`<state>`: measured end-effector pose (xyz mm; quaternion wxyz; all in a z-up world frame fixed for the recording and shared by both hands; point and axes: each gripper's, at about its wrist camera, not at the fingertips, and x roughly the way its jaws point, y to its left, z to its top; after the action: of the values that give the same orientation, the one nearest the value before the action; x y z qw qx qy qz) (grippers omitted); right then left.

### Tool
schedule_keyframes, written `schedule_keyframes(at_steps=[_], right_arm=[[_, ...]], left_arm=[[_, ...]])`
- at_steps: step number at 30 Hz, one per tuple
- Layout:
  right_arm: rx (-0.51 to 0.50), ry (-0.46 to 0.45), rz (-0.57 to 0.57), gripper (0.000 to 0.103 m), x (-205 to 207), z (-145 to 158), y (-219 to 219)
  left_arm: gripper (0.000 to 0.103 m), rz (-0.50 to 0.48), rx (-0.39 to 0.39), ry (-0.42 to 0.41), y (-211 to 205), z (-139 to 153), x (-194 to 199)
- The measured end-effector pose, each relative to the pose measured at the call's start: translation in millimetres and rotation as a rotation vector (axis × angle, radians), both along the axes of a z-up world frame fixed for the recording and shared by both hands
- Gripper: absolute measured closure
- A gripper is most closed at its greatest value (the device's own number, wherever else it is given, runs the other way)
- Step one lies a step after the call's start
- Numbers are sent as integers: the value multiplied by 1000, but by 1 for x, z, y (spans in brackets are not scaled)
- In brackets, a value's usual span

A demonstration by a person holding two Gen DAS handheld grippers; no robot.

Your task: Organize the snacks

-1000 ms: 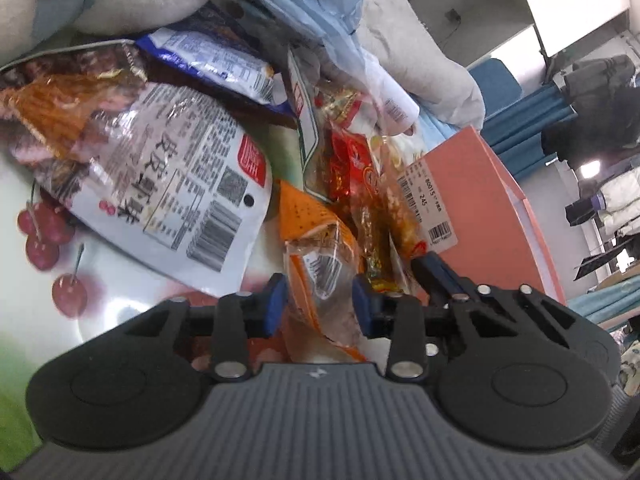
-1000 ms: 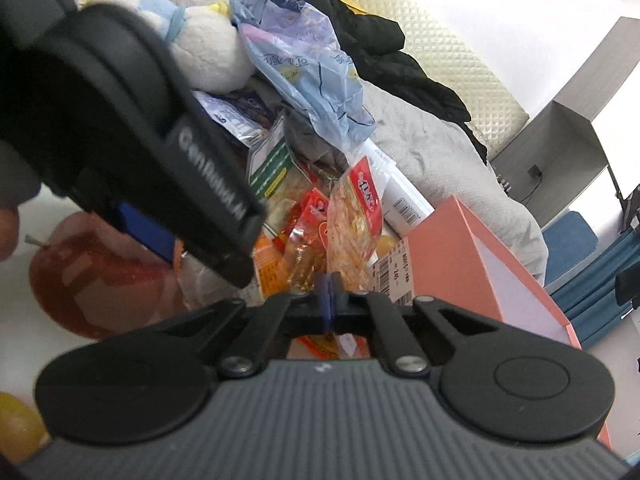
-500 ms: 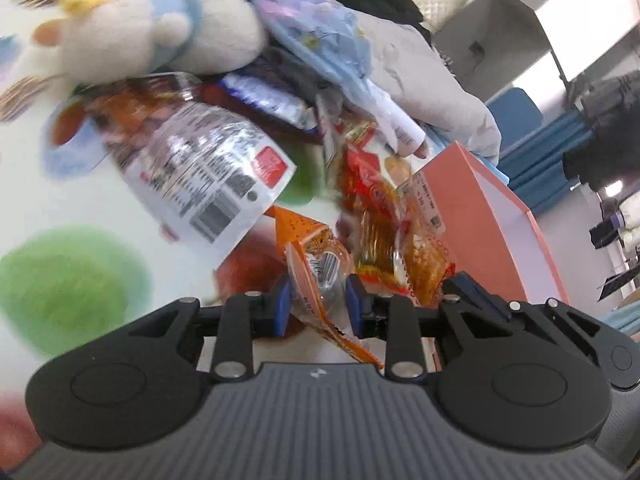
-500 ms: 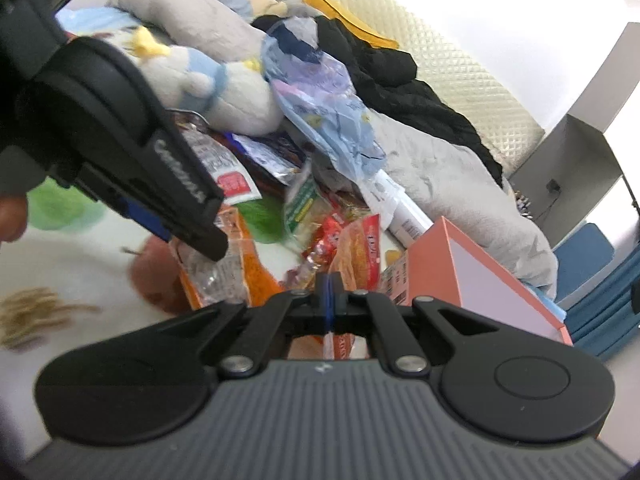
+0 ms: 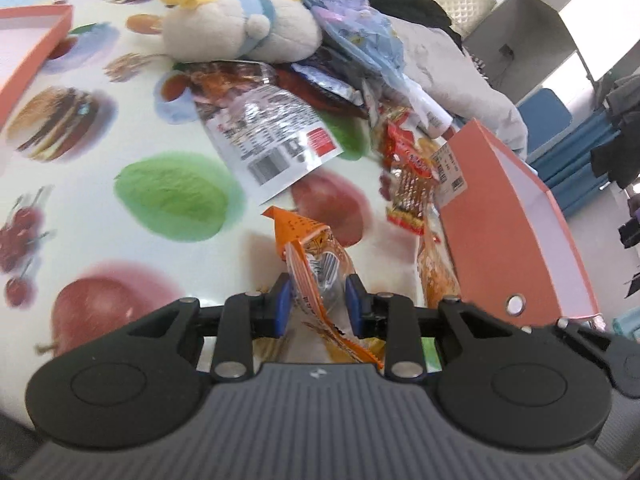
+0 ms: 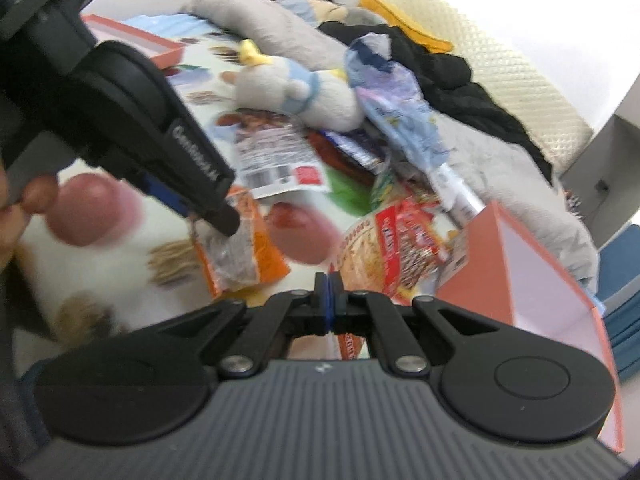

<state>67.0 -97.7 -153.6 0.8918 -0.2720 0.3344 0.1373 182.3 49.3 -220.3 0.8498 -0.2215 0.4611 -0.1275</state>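
Observation:
My left gripper (image 5: 318, 304) is shut on a small orange snack packet (image 5: 316, 256) and holds it above the fruit-print tablecloth (image 5: 120, 220). The packet also shows in the right wrist view (image 6: 240, 252) under the left gripper. My right gripper (image 6: 328, 300) is shut, with nothing seen between its pads, in front of a red and clear snack bag (image 6: 392, 248). A large clear bag with a barcode label (image 5: 264, 136) lies farther back. An orange box (image 5: 508, 216) stands open at the right.
A white plush toy (image 5: 240, 28) and a blue plastic bag (image 5: 356, 36) lie at the back with more snack packets (image 5: 408, 172). Another orange tray (image 5: 28, 40) sits at the far left. Grey bedding and dark clothes lie behind.
My left gripper has lifted and pulled back from the pile with the orange packet in it. The right gripper has pulled back too and stays shut.

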Motion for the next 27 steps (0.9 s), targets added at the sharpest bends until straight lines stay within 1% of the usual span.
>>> schedule_keyframes(at_steps=[1, 5, 9, 11, 13, 14, 15, 17, 18, 21, 22, 24, 27], right_arm=[[8, 12, 6, 100, -5, -2, 1], [92, 63, 8, 98, -15, -6, -2], [182, 92, -40, 97, -16, -6, -11], [238, 118, -64, 85, -15, -5, -18], [293, 136, -83, 53, -16, -5, -25], [317, 138, -85, 49, -17, -5, -29], [341, 137, -88, 48, -16, -5, -32], [357, 138, -123, 48, -12, -8, -37], [358, 136, -151, 45, -7, -11, -39], [349, 136, -226, 42, 9, -21, -47], [342, 137, -247, 34, 15, -25, -50], [320, 151, -283, 26, 26, -35, -54], [326, 186, -289, 26, 40, -45, -60]], left_arm=[[70, 10, -2, 4, 2, -1, -4], [70, 17, 10, 15, 9, -4, -18], [70, 19, 30, 7, 11, -3, -26], [70, 26, 45, 0, 12, -2, -26], [70, 26, 65, -9, 12, 0, -26], [70, 26, 67, -9, 11, 0, -26], [70, 24, 71, -8, 11, 0, -26], [70, 20, 80, -5, 9, -2, -25], [70, 19, 85, -4, 8, -2, -24], [70, 16, 100, -14, 5, 1, -23], [70, 15, 107, -15, 4, 2, -23], [70, 12, 112, -15, 4, 2, -23], [70, 9, 123, -15, 2, 2, -24]])
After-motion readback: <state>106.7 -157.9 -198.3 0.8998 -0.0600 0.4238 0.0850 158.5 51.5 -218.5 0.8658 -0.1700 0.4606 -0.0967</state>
